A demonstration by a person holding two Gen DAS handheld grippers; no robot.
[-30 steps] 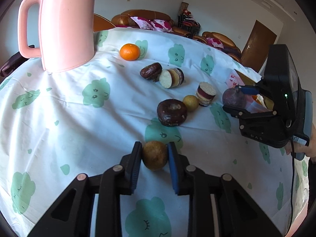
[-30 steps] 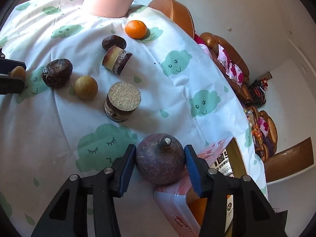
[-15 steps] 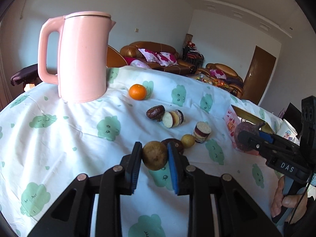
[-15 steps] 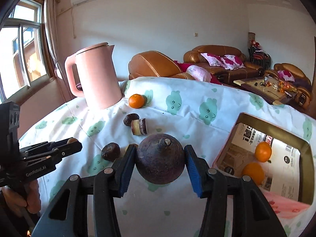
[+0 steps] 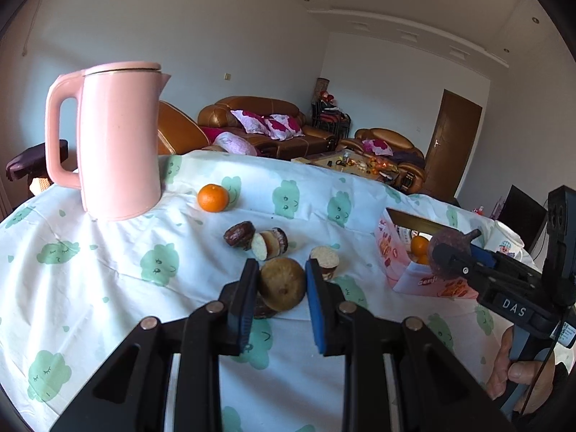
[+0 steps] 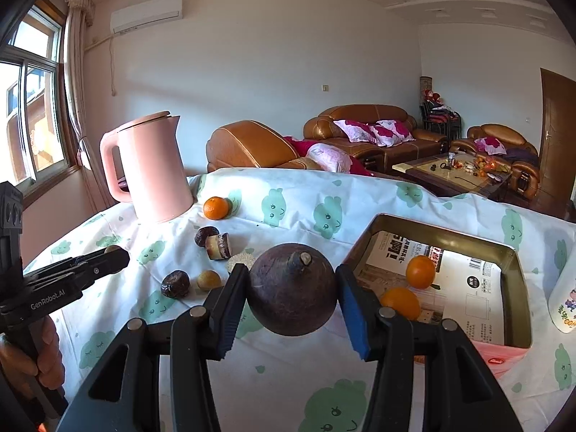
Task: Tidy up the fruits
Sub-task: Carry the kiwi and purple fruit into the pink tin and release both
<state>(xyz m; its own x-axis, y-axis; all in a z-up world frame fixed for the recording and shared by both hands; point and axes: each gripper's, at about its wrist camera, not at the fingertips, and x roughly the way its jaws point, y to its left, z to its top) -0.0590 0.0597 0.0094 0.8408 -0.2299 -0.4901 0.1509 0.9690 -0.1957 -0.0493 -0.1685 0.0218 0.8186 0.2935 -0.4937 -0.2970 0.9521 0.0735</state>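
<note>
My left gripper (image 5: 282, 282) is shut on a small brown round fruit (image 5: 282, 283) and holds it above the table. My right gripper (image 6: 292, 289) is shut on a dark purple round fruit (image 6: 292, 289) with a stub stem, lifted just left of the open pink box (image 6: 511, 262). Two oranges (image 6: 419, 271) lie in the box. One orange (image 5: 213, 198) sits on the cloth by the kettle. The right gripper and its purple fruit (image 5: 450, 252) show at the right of the left wrist view. The left gripper (image 6: 115, 252) shows at the left of the right wrist view.
A pink kettle (image 5: 118, 144) stands at the back left of the table. Dark pastries and cut cake pieces (image 5: 268, 244) and a small yellow ball (image 6: 208, 280) lie mid-table on the cloud-print cloth (image 5: 90, 270). A white cup (image 6: 565, 298) stands right of the box.
Both grippers have lifted their fruits off the table and tilted up to level. The right gripper now sits beside the box, and the left gripper has moved toward the middle.
</note>
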